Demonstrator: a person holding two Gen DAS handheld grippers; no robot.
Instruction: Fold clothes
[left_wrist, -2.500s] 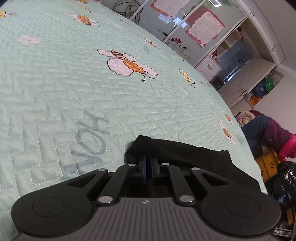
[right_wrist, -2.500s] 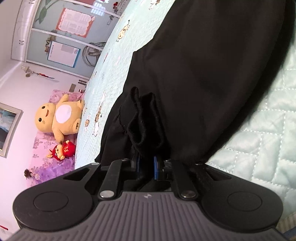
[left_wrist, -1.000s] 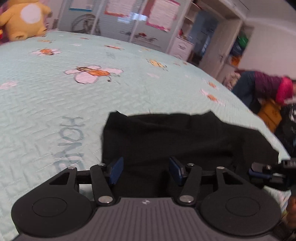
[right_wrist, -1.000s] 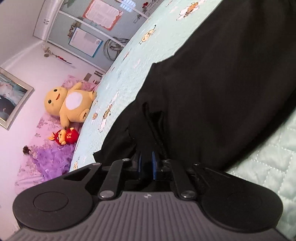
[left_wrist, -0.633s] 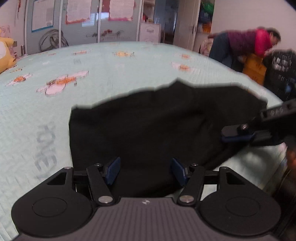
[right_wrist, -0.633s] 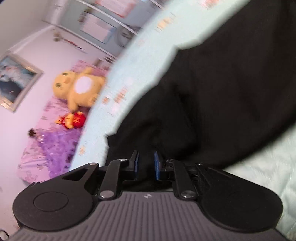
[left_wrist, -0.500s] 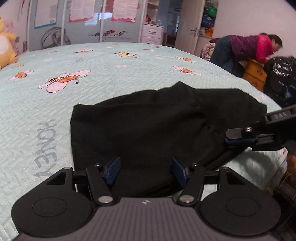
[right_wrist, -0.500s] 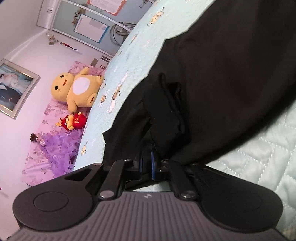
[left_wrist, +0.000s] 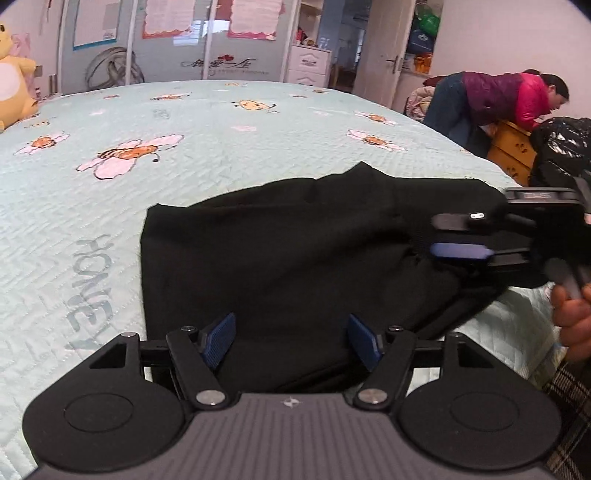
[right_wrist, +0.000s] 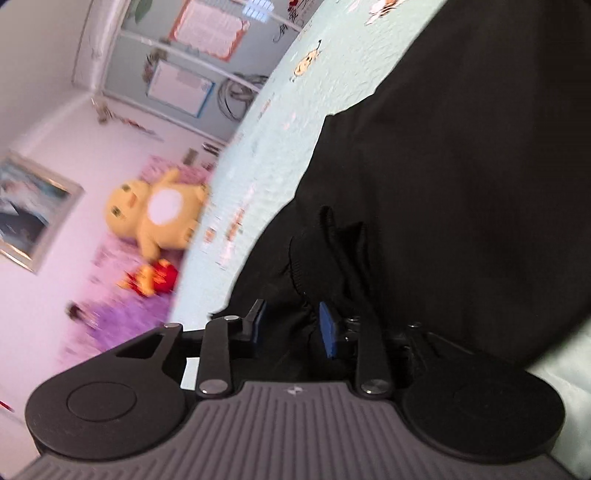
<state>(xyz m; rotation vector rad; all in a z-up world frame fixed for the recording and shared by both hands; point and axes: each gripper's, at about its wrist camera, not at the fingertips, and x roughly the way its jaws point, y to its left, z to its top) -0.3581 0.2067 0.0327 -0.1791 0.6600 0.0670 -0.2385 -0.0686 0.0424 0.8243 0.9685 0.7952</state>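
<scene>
Black garment (left_wrist: 280, 251) between (parted) left gripper (left_wrist: 291, 338) pads

A pale green quilted bedspread (left_wrist: 229, 155) printed with bees and flowers is covering the bed, with the word HONEY (left_wrist: 90, 291) running along its near left side. A yellow plush bear (right_wrist: 159, 216) is sitting at the bed's far left edge, a small red toy (right_wrist: 157, 280) lying just beside it. Beyond the bed's far edge, posters (left_wrist: 251, 16) are hanging on grey wardrobe doors. Off the bed's right edge, a person in a red and purple jacket (left_wrist: 509, 94) is bending over a yellow box (left_wrist: 511, 153).
</scene>
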